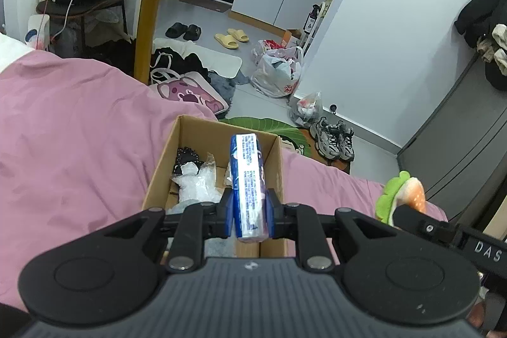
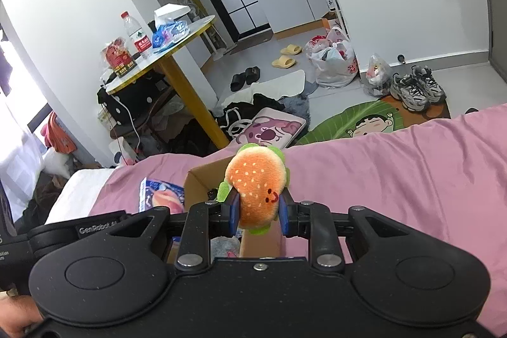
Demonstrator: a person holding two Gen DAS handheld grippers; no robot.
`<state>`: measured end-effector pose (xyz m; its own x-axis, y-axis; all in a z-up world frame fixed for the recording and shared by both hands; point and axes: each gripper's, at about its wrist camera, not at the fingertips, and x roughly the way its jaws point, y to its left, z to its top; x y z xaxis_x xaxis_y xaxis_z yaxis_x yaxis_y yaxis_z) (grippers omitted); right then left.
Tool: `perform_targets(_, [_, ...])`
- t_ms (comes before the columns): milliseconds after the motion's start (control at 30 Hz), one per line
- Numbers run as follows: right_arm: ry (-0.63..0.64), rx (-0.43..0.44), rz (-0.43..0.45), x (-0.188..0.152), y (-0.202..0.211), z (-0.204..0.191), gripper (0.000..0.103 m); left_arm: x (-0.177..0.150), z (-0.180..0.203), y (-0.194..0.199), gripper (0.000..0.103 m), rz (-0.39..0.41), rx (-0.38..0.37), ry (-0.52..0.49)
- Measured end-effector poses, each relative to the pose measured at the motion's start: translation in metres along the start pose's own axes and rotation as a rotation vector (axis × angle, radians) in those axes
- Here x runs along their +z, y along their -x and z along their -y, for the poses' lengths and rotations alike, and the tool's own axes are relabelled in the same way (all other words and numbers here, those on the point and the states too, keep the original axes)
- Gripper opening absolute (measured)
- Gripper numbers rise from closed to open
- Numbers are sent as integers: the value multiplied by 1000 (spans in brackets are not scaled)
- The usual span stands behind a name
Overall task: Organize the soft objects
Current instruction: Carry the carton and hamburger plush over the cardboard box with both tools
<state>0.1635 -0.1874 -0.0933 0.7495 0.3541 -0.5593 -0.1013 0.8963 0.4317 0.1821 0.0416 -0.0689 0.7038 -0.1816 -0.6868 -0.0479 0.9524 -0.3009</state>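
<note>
Both jaws pinch: left gripper (image 1: 247,206) clamps tissue pack (image 1: 246,179), right gripper (image 2: 258,213) burger plush (image 2: 258,189).

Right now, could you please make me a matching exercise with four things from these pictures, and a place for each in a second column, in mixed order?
Things:
1. burger plush toy
2. blue packet
3. water bottle
4. grey sneakers

Places:
A. on the round table
B. on the floor near the wall
C. between the left tongs, above the cardboard box
D. between the right tongs

Pairs: 1-D, 2-C, 3-A, 4-B
</note>
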Motion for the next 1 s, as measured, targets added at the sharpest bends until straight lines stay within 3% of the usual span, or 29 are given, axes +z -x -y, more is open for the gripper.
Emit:
perform_targets(267, [25, -9, -35, -2, -21, -12, 24, 3, -12, -25, 19, -31, -38, 34])
perform_targets(667, [27, -35, -82, -2, -57, -24, 25, -13, -29, -66, 19, -147, -121, 98])
perform_targets(733, [26, -34, -88, -4, -62, -25, 25, -13, -30, -68, 23, -157, -132, 98])
perform_targets(1000, [30, -34, -121, -6, -83, -33, 25, -5, -44, -65, 24, -104, -83, 136])
